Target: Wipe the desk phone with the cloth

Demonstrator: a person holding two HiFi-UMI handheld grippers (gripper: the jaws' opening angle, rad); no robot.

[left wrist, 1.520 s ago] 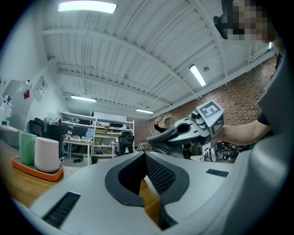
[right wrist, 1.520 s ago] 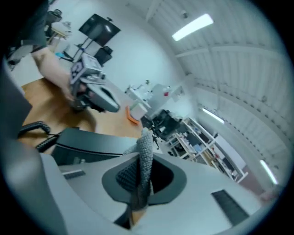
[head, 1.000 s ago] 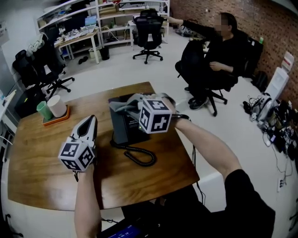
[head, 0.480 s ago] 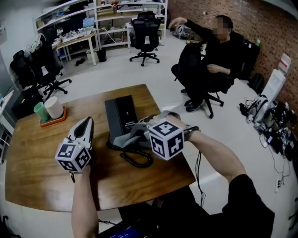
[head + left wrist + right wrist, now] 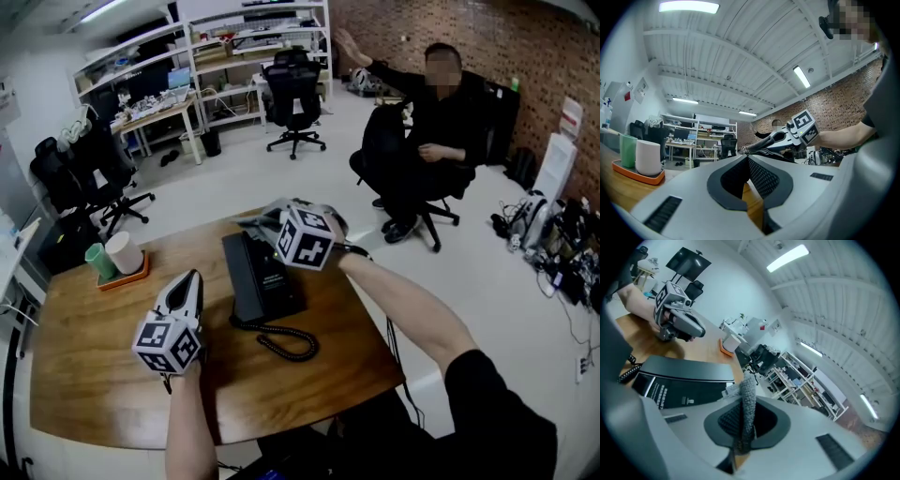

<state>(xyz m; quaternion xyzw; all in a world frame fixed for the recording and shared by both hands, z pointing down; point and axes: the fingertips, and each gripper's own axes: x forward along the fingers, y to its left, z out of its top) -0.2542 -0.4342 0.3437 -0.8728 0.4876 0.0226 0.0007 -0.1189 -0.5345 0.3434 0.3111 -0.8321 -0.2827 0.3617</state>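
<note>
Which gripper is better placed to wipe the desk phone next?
Right. The right gripper is shut on the cloth over the desk phone's far end; the left gripper is shut, empty, beside it.

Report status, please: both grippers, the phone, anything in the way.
Left gripper shut, empty. Right gripper shut on grey woven cloth, over far end of black desk phone. Black coiled cord lies at near end, clear of the cloth.

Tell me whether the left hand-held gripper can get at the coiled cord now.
Probably yes. The left hand-held gripper sits beside the coiled cord, with only bare table between them; the right hand-held gripper, holding the cloth, is at the desk phone's far end.
</note>
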